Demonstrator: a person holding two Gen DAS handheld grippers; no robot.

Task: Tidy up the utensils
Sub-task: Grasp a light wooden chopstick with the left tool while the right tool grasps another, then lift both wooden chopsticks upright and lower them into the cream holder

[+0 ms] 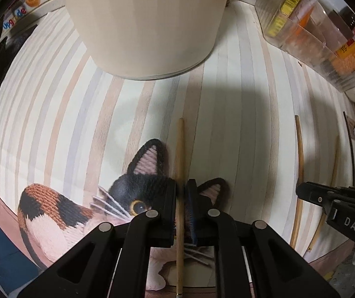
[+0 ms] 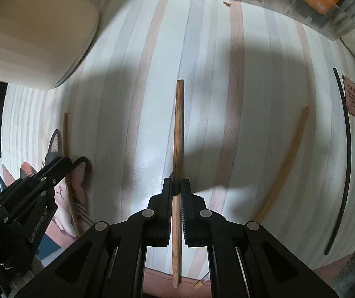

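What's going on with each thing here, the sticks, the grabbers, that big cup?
Left gripper: shut on a chopstick.
Left chopstick: clamped, over the cat picture.
Right gripper: shut on a darker chopstick.
Darker chopstick: clamped between the fingers.
Loose chopstick: lying on the striped mat, untouched.
Cream container: upright.

We see a striped tablecloth (image 2: 132,114) with a cat print (image 1: 60,213) covering the table; on it rest a beige container (image 1: 142,24), a clear organizer (image 1: 308,32), and a loose chopstick (image 2: 284,166).
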